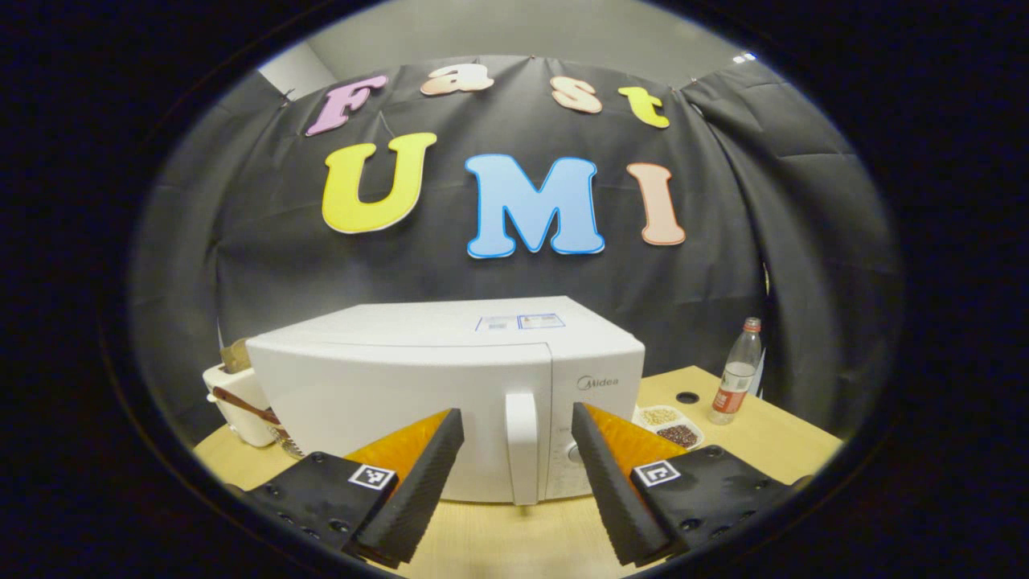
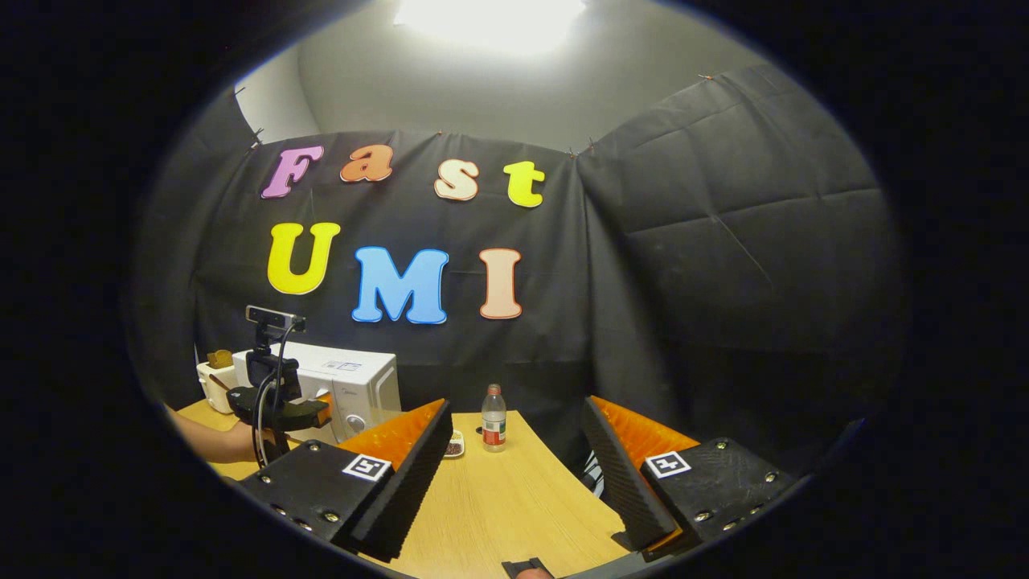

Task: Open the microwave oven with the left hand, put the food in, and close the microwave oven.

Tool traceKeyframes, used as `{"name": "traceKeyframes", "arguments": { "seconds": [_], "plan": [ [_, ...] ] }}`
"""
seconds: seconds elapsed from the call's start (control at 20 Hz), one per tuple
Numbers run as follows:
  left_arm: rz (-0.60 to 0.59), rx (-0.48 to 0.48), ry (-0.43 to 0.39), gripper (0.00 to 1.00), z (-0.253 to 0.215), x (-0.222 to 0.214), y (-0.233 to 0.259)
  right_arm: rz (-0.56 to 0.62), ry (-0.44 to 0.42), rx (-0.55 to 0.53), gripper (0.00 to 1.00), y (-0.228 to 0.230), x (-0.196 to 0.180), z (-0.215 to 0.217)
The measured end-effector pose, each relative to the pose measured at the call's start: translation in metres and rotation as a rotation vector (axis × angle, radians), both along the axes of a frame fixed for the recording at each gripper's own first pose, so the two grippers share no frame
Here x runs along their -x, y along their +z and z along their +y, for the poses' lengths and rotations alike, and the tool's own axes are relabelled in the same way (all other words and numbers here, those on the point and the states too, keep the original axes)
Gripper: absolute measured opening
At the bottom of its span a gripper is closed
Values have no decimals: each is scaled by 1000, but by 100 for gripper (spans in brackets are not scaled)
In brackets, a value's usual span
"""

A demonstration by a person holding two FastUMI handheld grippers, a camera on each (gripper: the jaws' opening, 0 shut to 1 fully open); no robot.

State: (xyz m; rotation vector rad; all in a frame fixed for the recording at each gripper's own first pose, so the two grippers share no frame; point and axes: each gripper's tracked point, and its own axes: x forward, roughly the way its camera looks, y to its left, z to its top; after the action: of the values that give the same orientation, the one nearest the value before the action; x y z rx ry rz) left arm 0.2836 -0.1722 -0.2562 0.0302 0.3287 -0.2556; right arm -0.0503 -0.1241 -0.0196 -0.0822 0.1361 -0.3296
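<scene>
Microwave oven (image 1: 418,378): white, boxy, door shut, upright handle (image 1: 522,446) at door's right edge. Food tray (image 1: 669,426): white, compartmented, holding grains, lying just right of the oven.

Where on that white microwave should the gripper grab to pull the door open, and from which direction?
Probably the upright handle at the door's right edge, beside the control panel. It is a narrow vertical bar standing proud of the microwave, so fingers closing sideways can take it from the front, one on each side. The left gripper already faces it, open, with the handle showing between its fingers; the door is still closed.
</scene>
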Motion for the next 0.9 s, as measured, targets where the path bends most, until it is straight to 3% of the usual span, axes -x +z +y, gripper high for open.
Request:
{"name": "traceKeyframes", "arguments": {
  "seconds": [0.2, 0.35, 0.45, 0.9],
  "plan": [
    [85, -4, 13, 82, -5, -2, -34, 14, -1, 11, 99, -2, 1, -5],
    [108, 4, 34, 82, -8, -5, -44, 29, 6, 7, 99, -8, 1, -9],
    [119, -3, 52, 47, -8, -10, -48, 40, 18, 9, 99, -11, 1, -10],
    [170, -55, 84, 18, -7, -9, -48, 14, 67, 25, 99, -2, -5, -18]
  ]
}}
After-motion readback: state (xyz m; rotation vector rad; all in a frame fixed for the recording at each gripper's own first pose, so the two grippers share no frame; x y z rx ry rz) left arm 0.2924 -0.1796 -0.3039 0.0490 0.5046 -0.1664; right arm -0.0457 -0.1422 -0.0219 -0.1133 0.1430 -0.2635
